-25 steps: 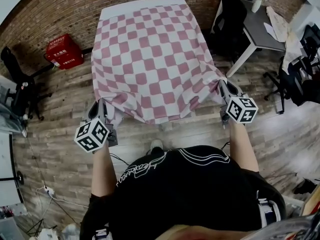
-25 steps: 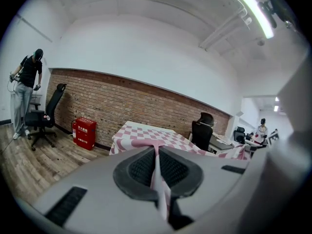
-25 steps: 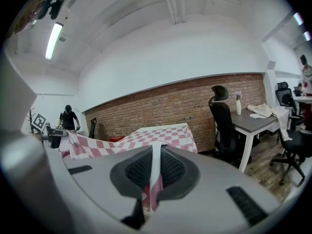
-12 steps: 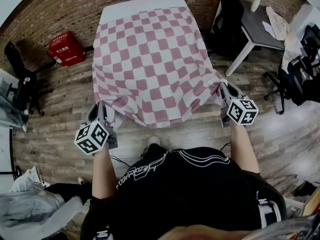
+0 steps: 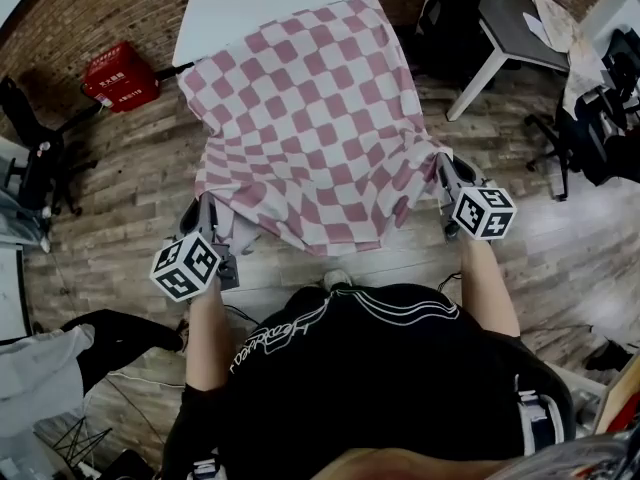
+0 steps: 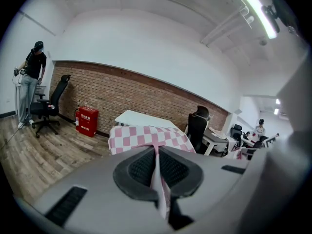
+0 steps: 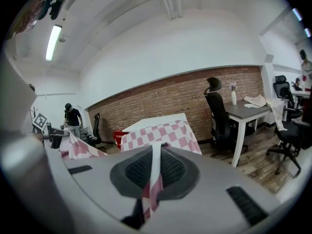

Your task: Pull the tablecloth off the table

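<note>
Across the near edge of the white bench (image 5: 250,3), one pink-checked tablecloth (image 5: 300,118) spills toward the person, and the bench's far end shows bare. Two grippers hold the cloth's two near corners. The left gripper (image 5: 207,208) has its fingers (image 6: 136,167) pressed together on a thin fold of cloth, and the right gripper (image 5: 443,165) pinches the other corner likewise. Open wooden floor (image 5: 130,198) lies to the left of the bench. One red box (image 5: 118,76) stands near the brick wall there, and one grey desk (image 5: 510,28) stands on the right side.
</note>
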Action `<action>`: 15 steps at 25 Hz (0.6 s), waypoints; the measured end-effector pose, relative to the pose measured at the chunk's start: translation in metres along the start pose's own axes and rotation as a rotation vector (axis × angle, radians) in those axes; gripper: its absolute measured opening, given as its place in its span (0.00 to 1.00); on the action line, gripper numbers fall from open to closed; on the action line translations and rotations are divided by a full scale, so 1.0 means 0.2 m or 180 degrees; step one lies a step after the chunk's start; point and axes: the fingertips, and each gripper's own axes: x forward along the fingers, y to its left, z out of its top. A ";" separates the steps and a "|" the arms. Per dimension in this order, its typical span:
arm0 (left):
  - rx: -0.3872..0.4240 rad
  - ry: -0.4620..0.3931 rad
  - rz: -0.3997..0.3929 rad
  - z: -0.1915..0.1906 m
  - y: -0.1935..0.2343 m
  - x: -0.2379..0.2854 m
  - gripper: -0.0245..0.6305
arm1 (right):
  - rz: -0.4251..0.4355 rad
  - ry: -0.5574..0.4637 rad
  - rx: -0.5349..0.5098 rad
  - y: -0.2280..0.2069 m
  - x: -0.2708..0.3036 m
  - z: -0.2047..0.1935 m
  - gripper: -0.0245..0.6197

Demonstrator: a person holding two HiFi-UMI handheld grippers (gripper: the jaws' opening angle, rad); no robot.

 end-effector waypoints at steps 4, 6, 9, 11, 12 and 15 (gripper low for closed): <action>-0.0049 0.0083 -0.0033 -0.07 0.02 0.00 0.05 | -0.0004 0.0124 0.0051 0.03 0.02 -0.10 0.04; -0.0044 0.0100 -0.0070 -0.08 0.02 -0.02 0.05 | 0.0030 0.0166 0.0065 0.07 0.02 -0.13 0.04; -0.0020 0.0096 -0.0124 -0.10 0.06 -0.09 0.05 | 0.0083 0.0169 0.0085 0.17 -0.02 -0.18 0.04; -0.0001 0.0068 -0.0163 -0.12 0.11 -0.16 0.05 | 0.0140 0.0132 0.0079 0.27 -0.06 -0.22 0.04; 0.0008 0.0057 -0.0180 -0.12 0.13 -0.20 0.05 | 0.0181 0.0120 0.0066 0.33 -0.08 -0.24 0.04; -0.0024 0.0086 -0.0203 -0.11 0.15 -0.29 0.05 | 0.0253 0.0204 0.0010 0.44 -0.13 -0.25 0.04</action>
